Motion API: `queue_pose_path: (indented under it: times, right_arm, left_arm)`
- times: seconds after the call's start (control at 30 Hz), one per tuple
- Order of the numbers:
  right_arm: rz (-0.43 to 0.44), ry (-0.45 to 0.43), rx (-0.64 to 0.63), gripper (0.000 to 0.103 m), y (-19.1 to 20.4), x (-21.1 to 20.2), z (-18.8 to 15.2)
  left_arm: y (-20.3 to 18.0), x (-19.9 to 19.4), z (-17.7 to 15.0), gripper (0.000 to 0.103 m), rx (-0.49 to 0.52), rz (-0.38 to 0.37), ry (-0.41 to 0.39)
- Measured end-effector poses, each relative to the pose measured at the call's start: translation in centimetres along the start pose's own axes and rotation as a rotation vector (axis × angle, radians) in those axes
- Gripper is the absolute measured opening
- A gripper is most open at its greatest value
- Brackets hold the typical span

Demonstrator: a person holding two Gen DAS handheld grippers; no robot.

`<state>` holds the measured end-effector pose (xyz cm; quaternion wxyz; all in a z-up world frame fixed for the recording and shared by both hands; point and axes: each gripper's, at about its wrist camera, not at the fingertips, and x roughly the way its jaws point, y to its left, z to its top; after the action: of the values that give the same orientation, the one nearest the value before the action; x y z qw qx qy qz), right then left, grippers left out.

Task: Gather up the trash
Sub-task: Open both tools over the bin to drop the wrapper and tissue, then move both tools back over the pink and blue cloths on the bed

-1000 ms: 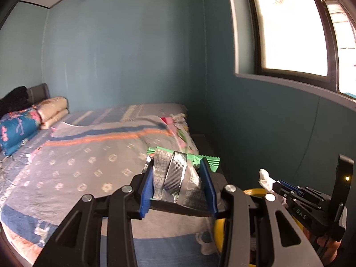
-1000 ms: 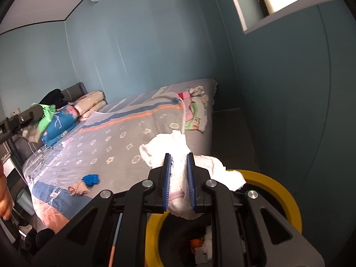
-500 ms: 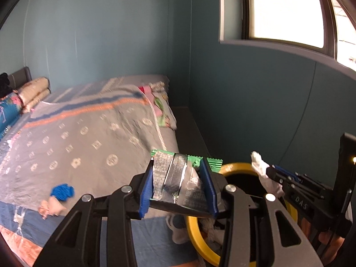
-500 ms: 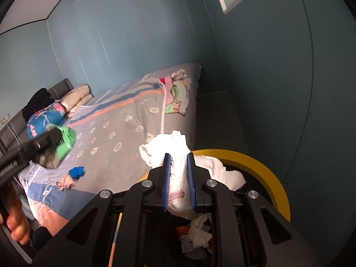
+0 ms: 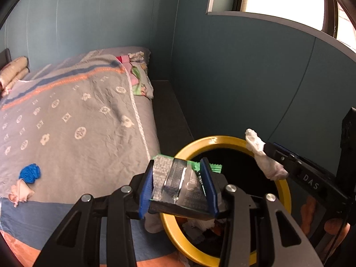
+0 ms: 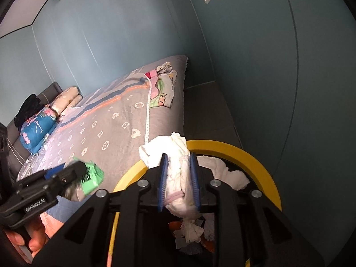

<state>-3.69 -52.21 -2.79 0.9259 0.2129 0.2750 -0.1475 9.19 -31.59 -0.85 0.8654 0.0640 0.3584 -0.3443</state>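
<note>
Now over the yellow-rimmed bin point(image 6: 255, 155) beside the bed point(image 5: 73, 115), the right claw point(image 6: 177, 182) is opening around a white tissue wad point(image 6: 178, 178) to drop it; the left claw point(image 5: 178, 189), part-open, grips a green wrapper point(image 5: 175, 178) at the rim, apparently next.

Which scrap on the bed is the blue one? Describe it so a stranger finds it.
Start at the bed with its grey flower-patterned blanket. Near its foot end lies a blue scrap, crumpled into a ball. A pale pink scrap touches it; only the ball is bright blue.
</note>
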Motion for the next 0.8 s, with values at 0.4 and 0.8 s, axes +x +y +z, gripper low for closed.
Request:
queue_pose_path:
  times: [0.4,0.8]
  right_arm:
    - [-0.015,-0.043,0.007,0.05,0.5,-0.6,0.7]
    - [0.085,-0.063,-0.05,0.055,5.0,-0.2,2.0]
  left_arm:
    - [1.4,-1.9,0.0,0.086,-0.017,0.025,-0.068]
    - [8.2,-5.3,0.3,0.091,-0.085,0.166,-0.146]
